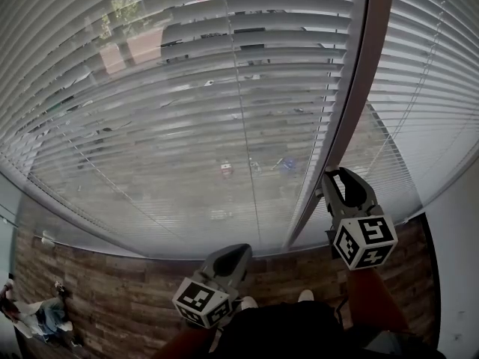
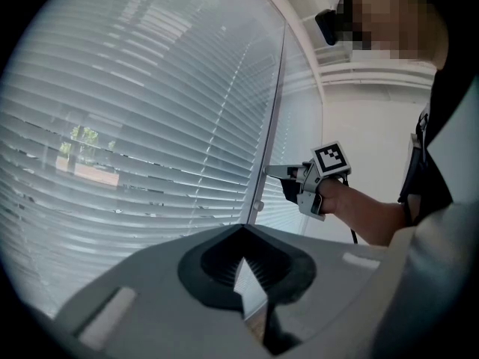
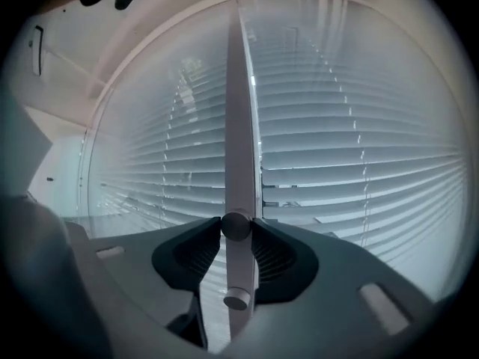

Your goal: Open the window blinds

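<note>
Wood-look floor [image 1: 112, 298] runs under a wide window whose blinds [image 1: 187, 88] hang full length, slats tilted part open. A brown frame post [image 1: 352, 103] splits them. In the head view the right gripper [image 1: 340, 182] sits at that post, low on the right. A pale wall [image 1: 456, 260] stands near it, so room to swing right is thin. The left gripper [image 1: 228, 260] hangs nearer, apart from the glass, with open room all round.

In the left gripper view its jaws meet at the tips with nothing between them. Farther off, the right gripper touches the post above a small lower knob [image 2: 258, 206].

In the right gripper view the jaws clamp an upper knob [image 3: 236, 225] on the post, one pad on each side. I judge the step to be a twist of this knob. Keep the gripper level and square on the knob's axis and roll the wrist only. Hold firm so the round face does not slip, and stay off the lower knob.
</note>
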Tool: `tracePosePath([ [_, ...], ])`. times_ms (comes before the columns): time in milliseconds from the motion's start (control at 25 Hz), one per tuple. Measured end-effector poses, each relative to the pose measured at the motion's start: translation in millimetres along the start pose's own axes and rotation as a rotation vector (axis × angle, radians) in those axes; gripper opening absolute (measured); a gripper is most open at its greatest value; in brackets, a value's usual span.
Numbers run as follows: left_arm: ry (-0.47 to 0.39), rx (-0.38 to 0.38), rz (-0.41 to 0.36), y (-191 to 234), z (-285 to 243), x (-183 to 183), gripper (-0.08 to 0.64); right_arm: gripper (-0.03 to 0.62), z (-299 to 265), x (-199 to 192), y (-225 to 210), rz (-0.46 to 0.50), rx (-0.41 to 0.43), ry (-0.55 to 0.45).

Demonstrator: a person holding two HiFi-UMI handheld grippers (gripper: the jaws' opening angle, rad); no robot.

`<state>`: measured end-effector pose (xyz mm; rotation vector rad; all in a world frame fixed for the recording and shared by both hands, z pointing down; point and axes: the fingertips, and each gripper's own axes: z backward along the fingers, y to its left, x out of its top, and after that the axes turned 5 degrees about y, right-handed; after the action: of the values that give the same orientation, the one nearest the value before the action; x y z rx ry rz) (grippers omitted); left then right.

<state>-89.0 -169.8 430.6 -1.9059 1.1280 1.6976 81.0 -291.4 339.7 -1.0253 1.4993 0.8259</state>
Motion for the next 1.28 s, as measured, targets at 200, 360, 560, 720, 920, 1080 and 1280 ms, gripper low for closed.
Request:
tracePosePath([
  [200, -0.001, 0.006, -0.008, 2.6, 0.5, -1.0, 0.000, 0.152, -0.8, -2.1, 0.6, 0.226, -0.062, 0.041],
  [360, 0.002, 0.005, -0.005, 1.2, 4.0, -1.1, 0.001, 0.150, 1.6, -0.5, 5.0, 0.508, -0.144, 0.091],
  [560, 0.002, 0.005, -0.007, 3.7, -3.6, -2.0, 0.002, 0.152, -4.3, -6.0, 4.7, 0.746, -0.217, 0.111],
  [720, 0.000, 0.001, -0.009, 3.0, -4.1, -1.3, 0.002, 0.176, -0.7, 0.4, 7.8, 0.563, -0.152, 0.034],
  [920, 0.001, 0.002, -0.005, 5.2, -4.3, -3.6, 0.001, 0.189, 0.7, 2.6, 0.4, 0.185, -0.036, -0.009],
  [1080, 0.000, -0.001, -0.003, 1.7, 1.1, -3.4, 0.000, 0.186, 3.2, 2.3, 1.2, 0.039, 0.006, -0.017],
  [1280, 0.000, 0.006, -0.002, 5.5, -6.0, -4.3, 0.002, 0.178, -2.8, 2.1, -1.1, 0.059, 0.003, -0.026],
])
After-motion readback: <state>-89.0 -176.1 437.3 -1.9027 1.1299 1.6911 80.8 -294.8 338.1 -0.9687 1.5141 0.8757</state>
